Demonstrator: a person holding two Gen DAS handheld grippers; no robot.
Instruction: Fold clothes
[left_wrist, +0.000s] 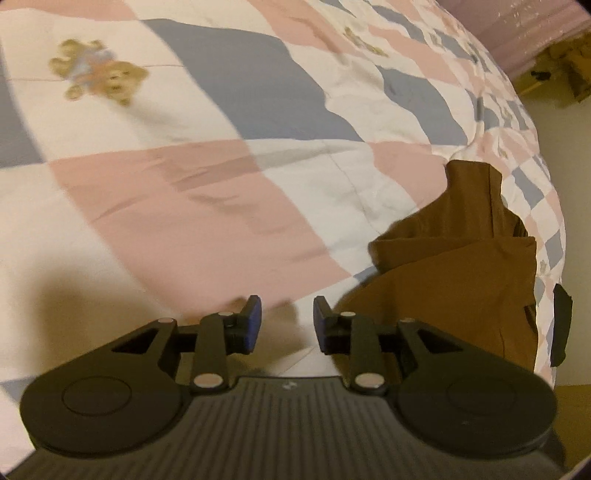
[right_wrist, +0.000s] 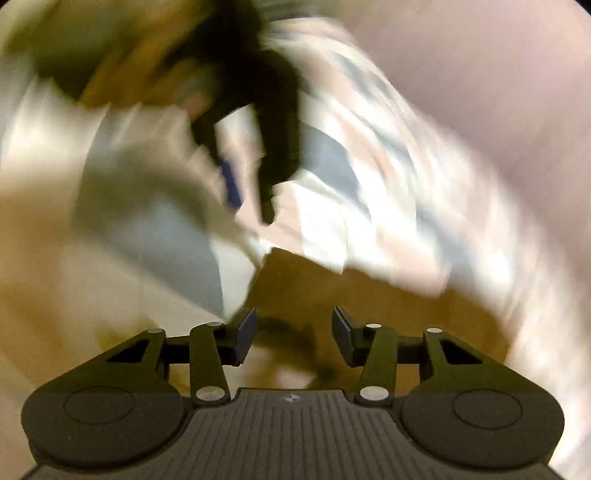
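Your left gripper (left_wrist: 287, 321) sits at the bottom middle of its own view, tilted steeply down, jaws parted a little with nothing between the blue pads (left_wrist: 254, 325). Your right gripper (right_wrist: 293, 338) is spread wider, also empty, low in its own frame. In that right view, which is heavily smeared, your left gripper also shows as a dark blurry shape in the upper middle, fingers pointing down.
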